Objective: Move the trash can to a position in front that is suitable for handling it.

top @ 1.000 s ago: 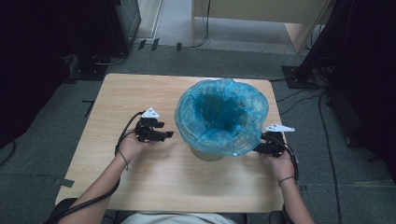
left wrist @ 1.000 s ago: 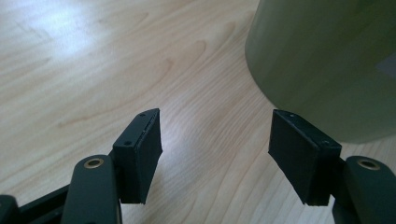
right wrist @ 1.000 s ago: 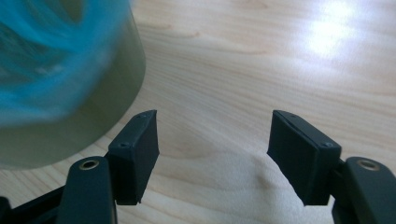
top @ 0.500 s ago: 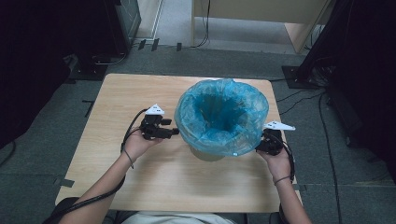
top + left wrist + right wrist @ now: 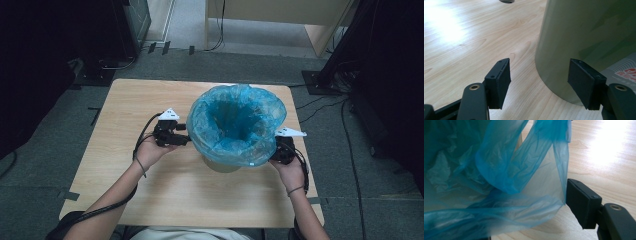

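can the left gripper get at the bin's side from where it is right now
Probably yes. The left gripper has its jaws standing open, and the bin wall curves right between them with only bare table around. The blue bag hangs higher up, so it shouldn't block the wall.

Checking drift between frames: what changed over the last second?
Little visibly. Left gripper edged closer to the bin, jaws open with nothing between them. Right gripper sits at the blue bag overhang, film across its jaws. Bin, bag and table unchanged.
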